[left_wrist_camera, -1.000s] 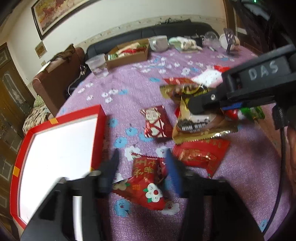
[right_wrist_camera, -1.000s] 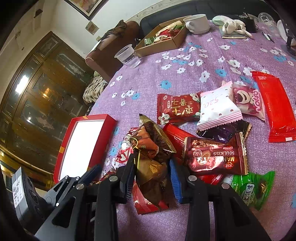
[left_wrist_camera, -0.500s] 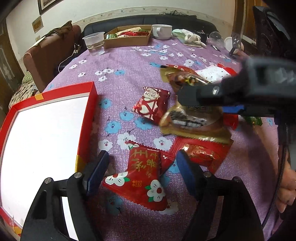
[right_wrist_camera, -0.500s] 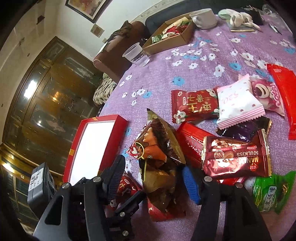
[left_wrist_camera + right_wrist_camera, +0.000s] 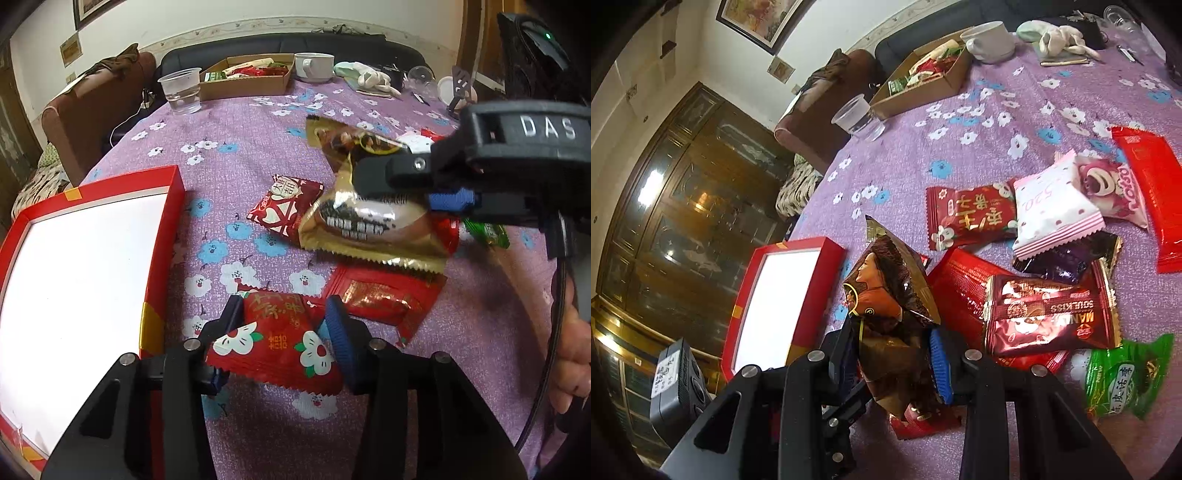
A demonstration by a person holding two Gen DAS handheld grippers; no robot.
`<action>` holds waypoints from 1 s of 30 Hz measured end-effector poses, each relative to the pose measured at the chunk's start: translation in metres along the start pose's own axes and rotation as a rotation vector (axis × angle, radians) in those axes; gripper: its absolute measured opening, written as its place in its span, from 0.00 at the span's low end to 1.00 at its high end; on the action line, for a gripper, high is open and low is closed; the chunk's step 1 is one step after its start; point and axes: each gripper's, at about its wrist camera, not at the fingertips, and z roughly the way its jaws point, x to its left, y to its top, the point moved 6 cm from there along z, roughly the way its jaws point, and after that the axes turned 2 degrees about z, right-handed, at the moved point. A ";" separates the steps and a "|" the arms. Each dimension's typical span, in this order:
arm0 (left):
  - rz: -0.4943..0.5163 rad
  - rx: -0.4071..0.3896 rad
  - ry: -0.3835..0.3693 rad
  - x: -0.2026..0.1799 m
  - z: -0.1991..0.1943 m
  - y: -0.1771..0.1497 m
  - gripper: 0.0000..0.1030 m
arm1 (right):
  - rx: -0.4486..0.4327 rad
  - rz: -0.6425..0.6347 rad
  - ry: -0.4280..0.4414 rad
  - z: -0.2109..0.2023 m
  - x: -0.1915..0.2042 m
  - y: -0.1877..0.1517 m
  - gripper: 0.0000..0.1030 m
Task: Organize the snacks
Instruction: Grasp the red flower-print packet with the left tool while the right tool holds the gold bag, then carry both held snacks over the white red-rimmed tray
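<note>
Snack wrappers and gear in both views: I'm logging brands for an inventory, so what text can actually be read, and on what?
"DAS": right claw housing, white letters.
"MANU" and "SOULKISS": dark red wrapper, seen upside down.
"520": white-and-pink packet.
"NEW": green packet, beside Chinese characters.
Chinese characters, not transcribed: flowered red packet in the left claw.
Gold packet: print too blurred.
</note>
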 end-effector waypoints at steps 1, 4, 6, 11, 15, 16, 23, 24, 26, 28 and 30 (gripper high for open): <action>-0.001 -0.001 0.001 0.000 -0.001 -0.001 0.43 | -0.002 -0.002 0.006 -0.001 0.001 0.000 0.34; -0.002 -0.029 -0.004 0.001 -0.013 0.001 0.43 | -0.005 -0.003 0.025 -0.002 0.002 0.001 0.34; 0.013 -0.059 0.009 0.001 -0.023 0.004 0.43 | -0.014 -0.012 0.040 -0.004 0.006 0.002 0.34; 0.011 -0.132 0.043 0.014 -0.054 0.005 0.43 | -0.053 -0.060 0.082 -0.009 0.023 0.002 0.34; -0.010 -0.177 0.100 0.041 -0.075 0.001 0.43 | -0.098 -0.144 0.075 -0.014 0.044 -0.003 0.34; -0.020 -0.185 0.113 0.050 -0.079 0.000 0.43 | -0.109 -0.167 0.062 -0.014 0.049 -0.005 0.34; -0.099 -0.198 0.190 0.109 -0.095 -0.013 0.43 | -0.160 -0.329 -0.092 -0.007 0.092 -0.027 0.34; -0.113 -0.198 0.203 0.117 -0.096 -0.015 0.43 | -0.164 -0.348 -0.108 -0.005 0.098 -0.030 0.34; -0.142 -0.193 0.226 0.134 -0.096 -0.021 0.43 | -0.169 -0.382 -0.127 -0.001 0.115 -0.037 0.34; -0.177 -0.180 0.238 0.150 -0.093 -0.026 0.43 | -0.180 -0.420 -0.168 0.006 0.132 -0.043 0.34; -0.199 -0.173 0.247 0.162 -0.092 -0.033 0.43 | -0.185 -0.440 -0.179 0.011 0.147 -0.049 0.34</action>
